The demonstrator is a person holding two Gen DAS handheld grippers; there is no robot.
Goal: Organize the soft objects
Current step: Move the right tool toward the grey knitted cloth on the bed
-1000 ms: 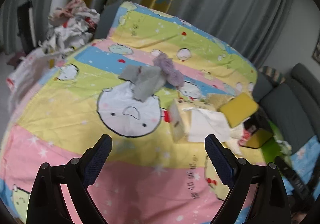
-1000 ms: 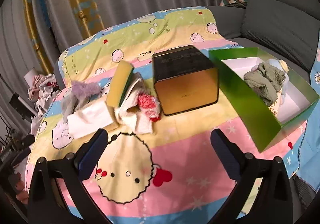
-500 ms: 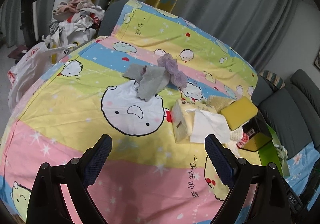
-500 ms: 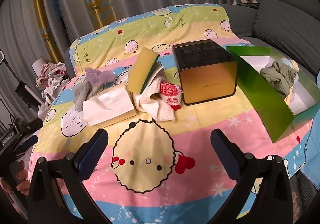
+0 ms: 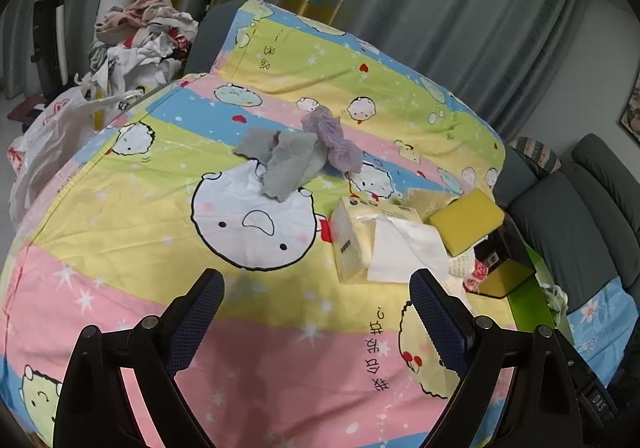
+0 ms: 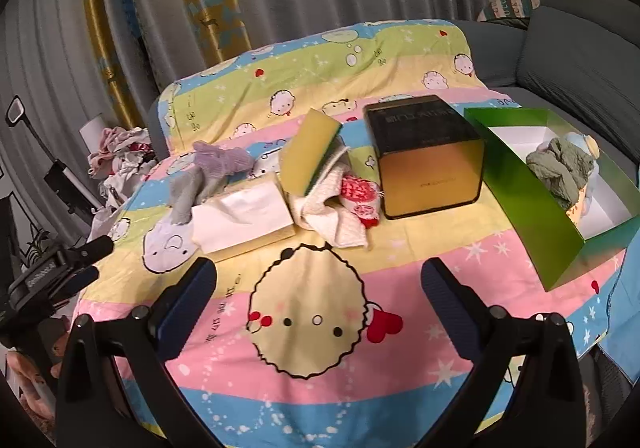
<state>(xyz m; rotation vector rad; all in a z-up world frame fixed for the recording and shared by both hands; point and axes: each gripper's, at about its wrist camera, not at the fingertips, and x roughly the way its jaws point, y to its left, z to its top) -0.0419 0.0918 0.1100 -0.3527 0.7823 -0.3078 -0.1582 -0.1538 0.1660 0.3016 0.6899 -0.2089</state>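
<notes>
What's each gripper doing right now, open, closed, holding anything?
Left gripper: open, holding nothing, above the bedspread.
Right gripper: open, holding nothing.

Right gripper (image 6: 316, 286) hung wide apart over the cartoon sheet (image 6: 312, 380), yellow sponge (image 6: 310, 156) leaned on white towel (image 6: 338, 216) — tissue box (image 6: 244, 212) beside, green box (image 6: 532, 188) held a green cloth (image 6: 562, 168).

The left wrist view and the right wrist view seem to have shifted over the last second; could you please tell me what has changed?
Both cameras drew back and rose, so more of the striped cartoon bedsheet shows. Nothing was taken hold of or let go: the left tongs and right tongs stay open and empty. The yellow sponge, white tissue box, gold-and-black square tin and green cardboard box lie as before.
</notes>
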